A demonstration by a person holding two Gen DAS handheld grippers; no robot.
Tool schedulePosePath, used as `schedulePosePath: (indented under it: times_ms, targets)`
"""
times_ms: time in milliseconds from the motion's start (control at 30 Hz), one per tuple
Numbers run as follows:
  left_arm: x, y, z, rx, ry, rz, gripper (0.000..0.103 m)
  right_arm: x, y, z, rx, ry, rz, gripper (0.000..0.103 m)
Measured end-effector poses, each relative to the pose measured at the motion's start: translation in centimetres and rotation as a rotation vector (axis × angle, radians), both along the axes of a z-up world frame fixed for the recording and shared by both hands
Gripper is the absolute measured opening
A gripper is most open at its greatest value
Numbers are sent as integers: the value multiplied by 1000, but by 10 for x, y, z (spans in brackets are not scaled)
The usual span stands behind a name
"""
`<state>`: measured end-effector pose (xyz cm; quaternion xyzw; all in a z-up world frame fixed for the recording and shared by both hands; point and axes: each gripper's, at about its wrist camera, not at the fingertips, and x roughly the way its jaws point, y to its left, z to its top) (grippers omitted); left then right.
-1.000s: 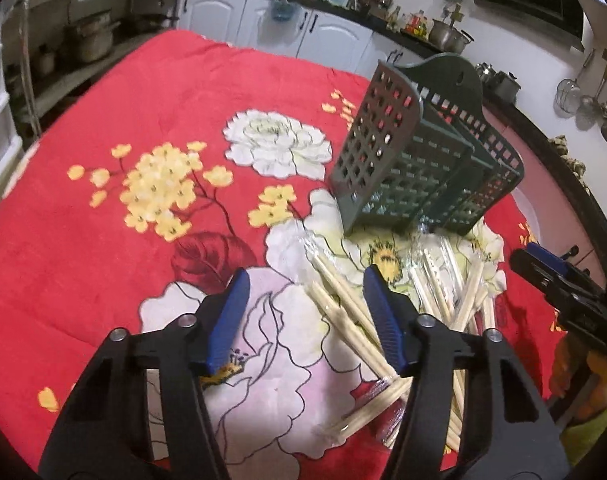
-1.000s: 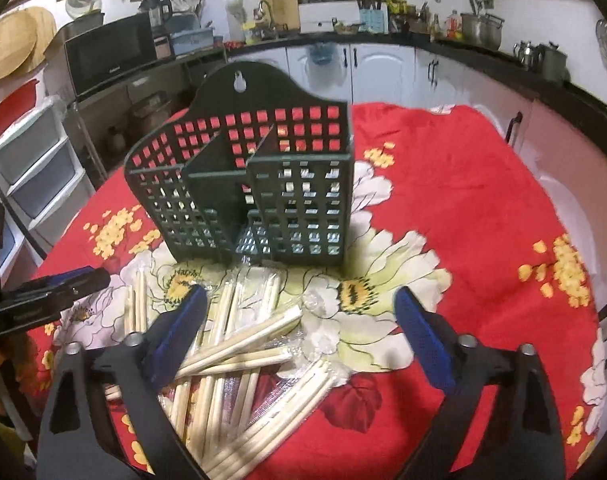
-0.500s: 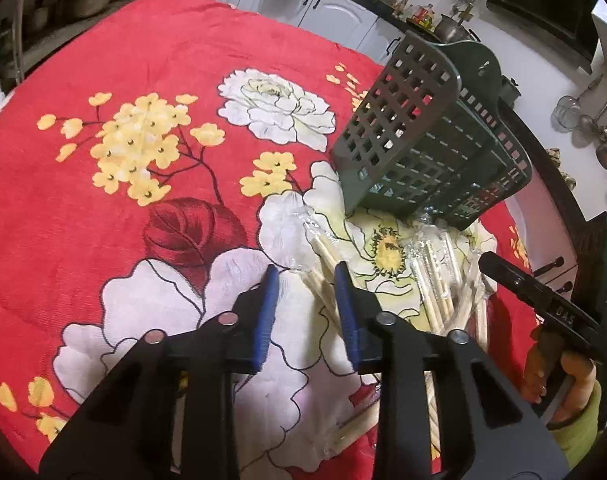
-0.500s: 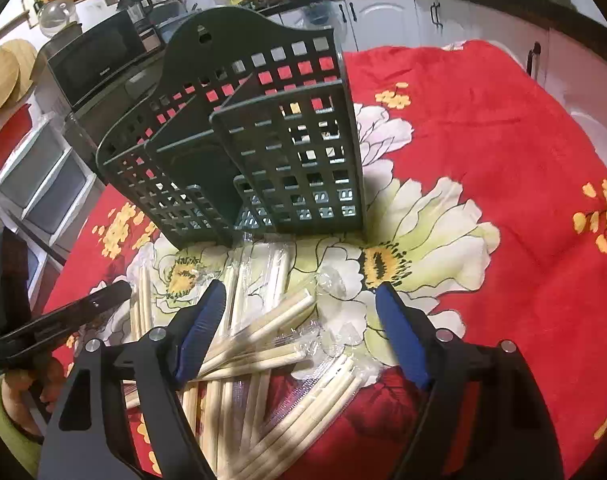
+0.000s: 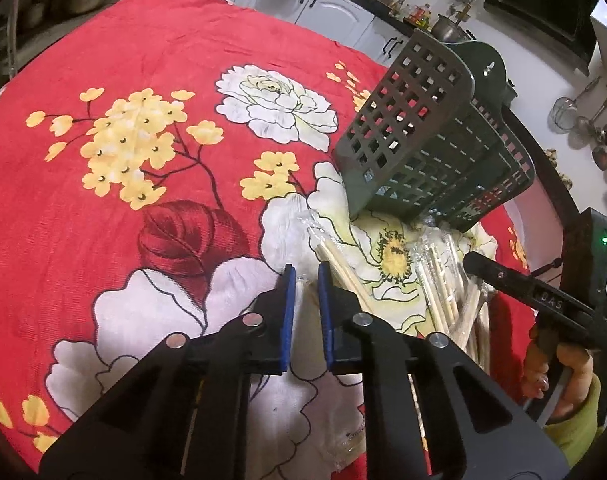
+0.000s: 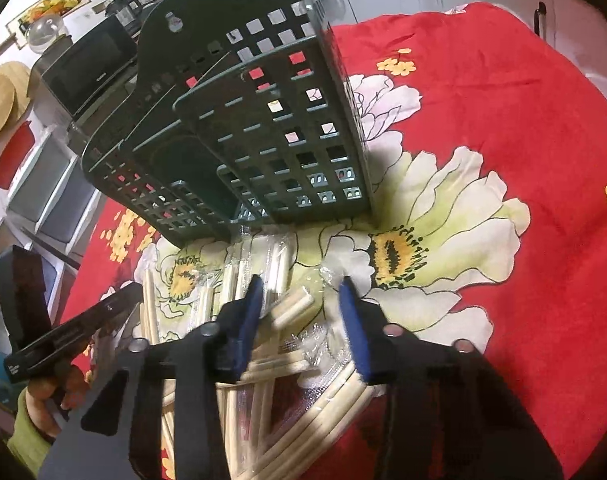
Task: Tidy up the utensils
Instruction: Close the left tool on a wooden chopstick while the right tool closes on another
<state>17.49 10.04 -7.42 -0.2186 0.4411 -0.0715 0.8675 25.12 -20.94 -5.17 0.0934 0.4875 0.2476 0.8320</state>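
A: Since the wrapped chopsticks lie loose on the cloth, which gripper has what?

B: Going from the left: the left gripper [image 5: 303, 276] has just been closing, and its blue pads stand almost together over the near end of a wrapped chopstick pair [image 5: 335, 262] at the left edge of the pile. A pale stick end shows in the narrow gap, so I judge it pinches that pair, low to the cloth, so it can lift one packet.

A: And the pile?

B: The chopstick pile [image 6: 287, 360] sprawls on the red floral tablecloth [image 5: 143, 80], just in front of the dark green slotted utensil holder [image 6: 263, 140], which stands upright with its compartments open at the top, seemingly ready to take the sticks.

A: The right side?

B: The right gripper [image 6: 301, 296] has also just been closing; its jaws stand partly apart, straddling stick ends [image 6: 293, 310] in crinkled wrap. Whether the pads press yet I cannot tell.
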Motion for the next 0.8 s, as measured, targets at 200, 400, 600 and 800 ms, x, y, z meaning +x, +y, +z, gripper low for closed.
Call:
schedulePosePath:
  times_ms: [200, 400, 600, 800]
  targets:
    - [-4, 2, 8, 7, -32, 11, 1, -4, -6, 10, 18, -49, 15, 19]
    - [-13, 6, 22, -6, -76, 12, 0, -14, -1, 32, 25, -133, 38, 16]
    - [-25, 11, 42, 6, -129, 27, 0, -27, 0, 61, 60, -214, 54, 13]
    - [-36, 15, 74, 12, -214, 41, 0, -44, -1, 93, 110, -291, 92, 10]
